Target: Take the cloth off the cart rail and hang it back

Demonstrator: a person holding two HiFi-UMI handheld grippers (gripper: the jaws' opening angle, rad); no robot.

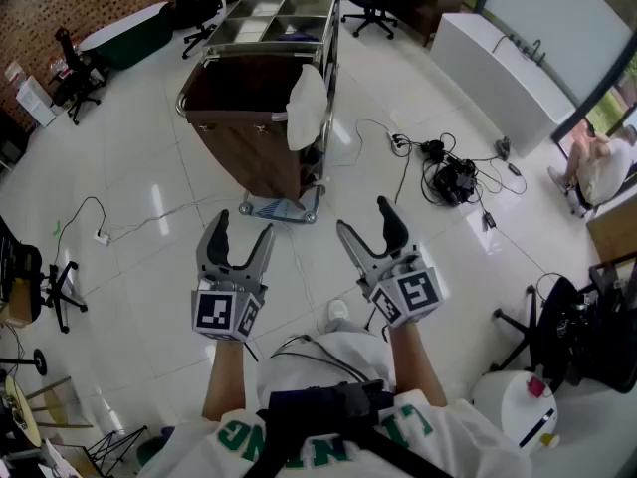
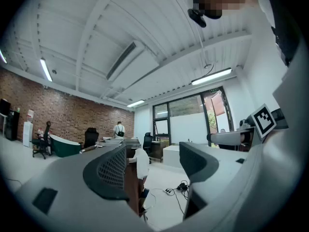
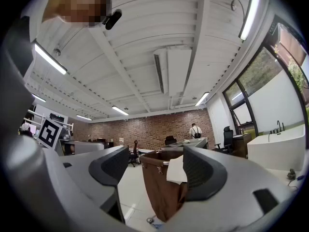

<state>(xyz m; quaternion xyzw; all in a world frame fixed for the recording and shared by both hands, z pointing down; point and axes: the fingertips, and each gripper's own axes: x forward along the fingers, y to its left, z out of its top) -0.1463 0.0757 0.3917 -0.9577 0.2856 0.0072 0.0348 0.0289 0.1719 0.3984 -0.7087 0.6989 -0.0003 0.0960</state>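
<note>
grippers 2: left gripper (image 1: 244,225), right gripper (image 1: 364,217) | cart (image 1: 249,137) 1 | cloth (image 1: 307,108) 1 | white bathtub (image 1: 498,68) 1

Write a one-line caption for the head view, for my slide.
Open and empty, the left gripper and right gripper point toward the cart, a white cloth hanging on its side.

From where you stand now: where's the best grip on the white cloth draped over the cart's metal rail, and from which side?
Probably the free-hanging lower half of the white cloth, below the metal rail. It hangs loose outside the brown bag at the near right corner, so come from that side with the open right gripper, then lift upward.
</note>
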